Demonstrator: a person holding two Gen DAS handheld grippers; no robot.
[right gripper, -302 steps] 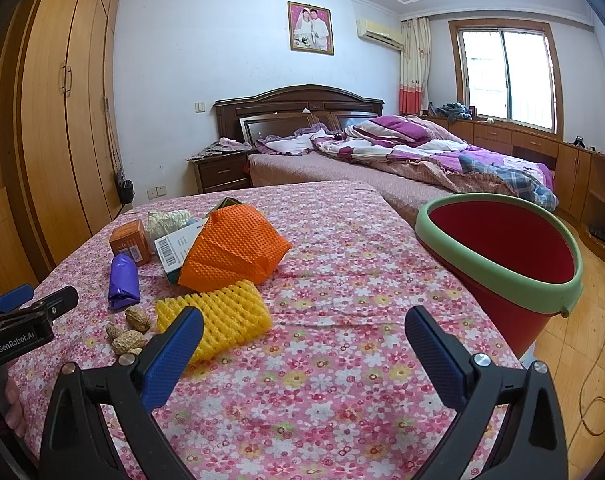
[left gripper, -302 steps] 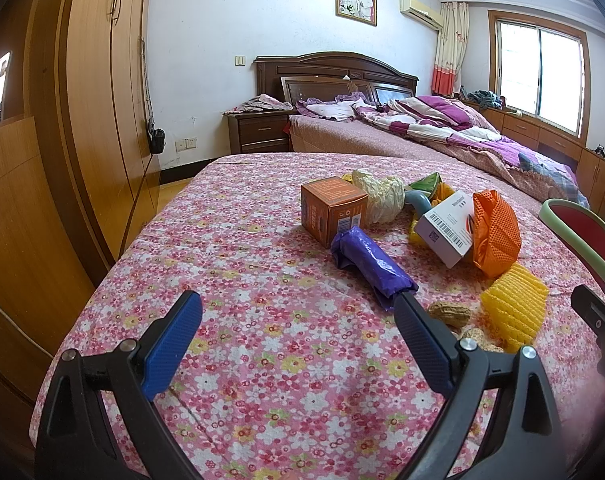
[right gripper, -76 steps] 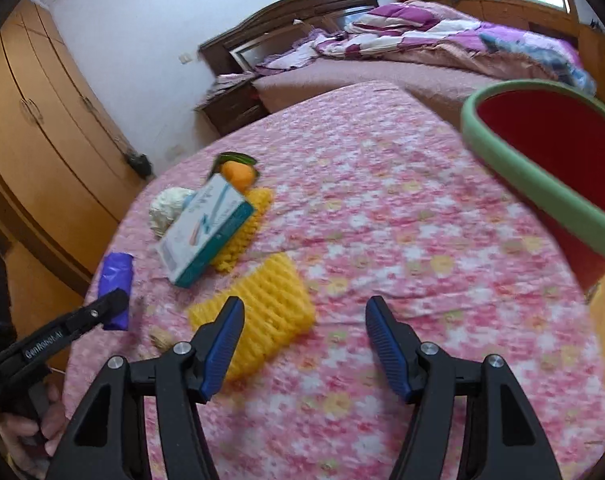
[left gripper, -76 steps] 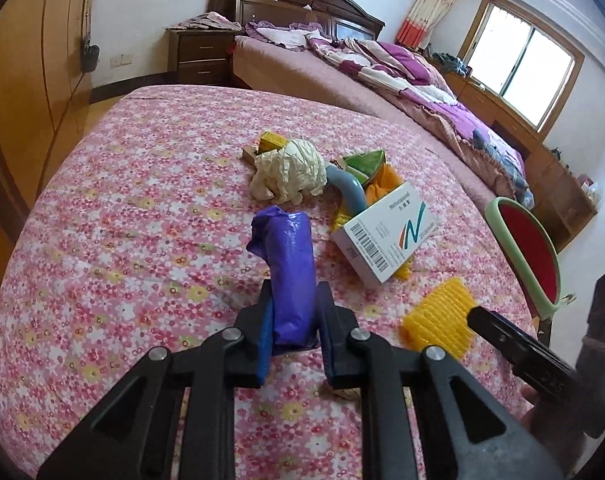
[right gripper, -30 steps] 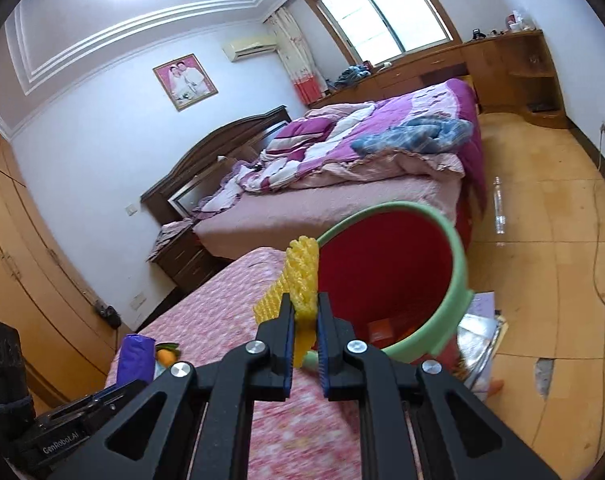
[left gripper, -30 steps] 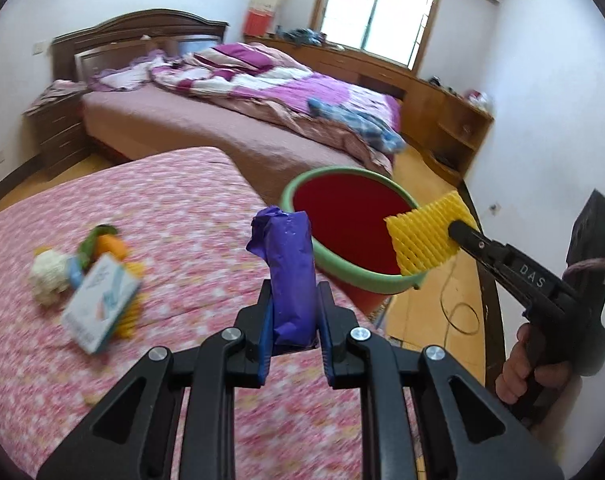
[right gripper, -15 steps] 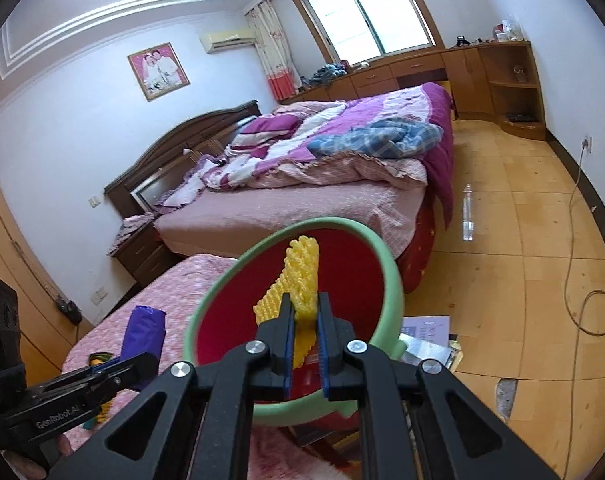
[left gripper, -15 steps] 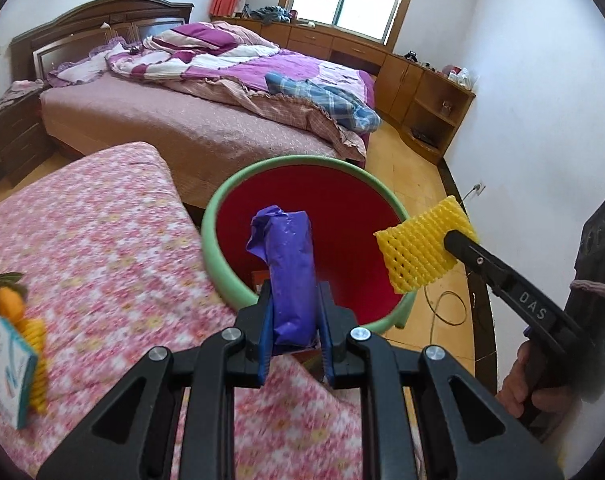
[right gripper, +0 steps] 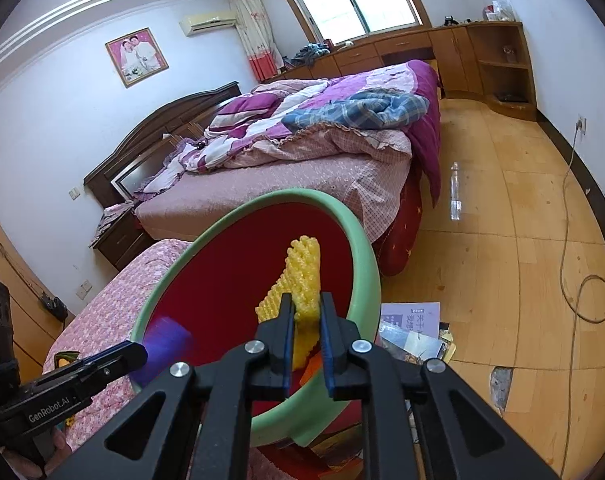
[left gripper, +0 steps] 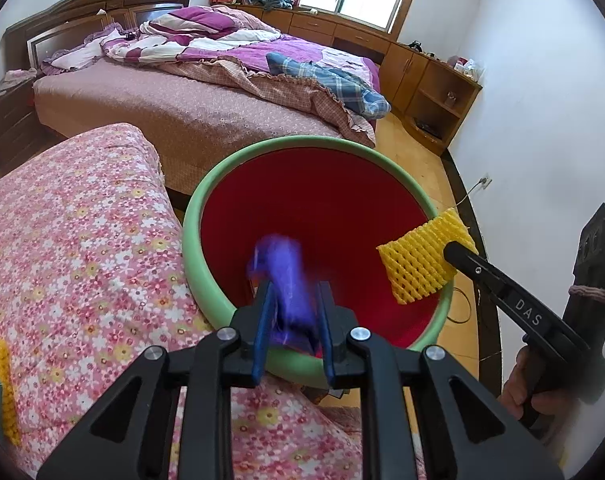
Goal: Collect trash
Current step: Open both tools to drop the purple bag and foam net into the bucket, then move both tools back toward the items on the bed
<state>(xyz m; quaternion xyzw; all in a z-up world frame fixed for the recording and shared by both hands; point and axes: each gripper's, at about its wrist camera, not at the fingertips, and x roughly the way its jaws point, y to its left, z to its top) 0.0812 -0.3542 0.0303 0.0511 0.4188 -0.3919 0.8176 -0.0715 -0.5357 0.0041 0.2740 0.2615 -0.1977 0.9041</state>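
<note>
left gripper [left gripper: 292,320]: fingers parted a little, purple wrapper [left gripper: 285,276] sitting blurred between the pads; contact unclear, can't tell if it's gripping.
right gripper [right gripper: 307,326]: jaws nearly together, clamping the yellow foam net [right gripper: 302,280] edge-on.
bin [left gripper: 206,208]: red inside, green rim, lying directly ahead of and below both tools, beside the floral bed [left gripper: 74,248].
purple wrapper: hanging over the bin's near rim.
yellow foam net: hanging over the bin mouth, right of the left gripper.

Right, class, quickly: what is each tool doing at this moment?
Left tool: opening; the blurred purple bag is slipping out over the red bin.
Right tool: closed on the yellow foam net.
</note>
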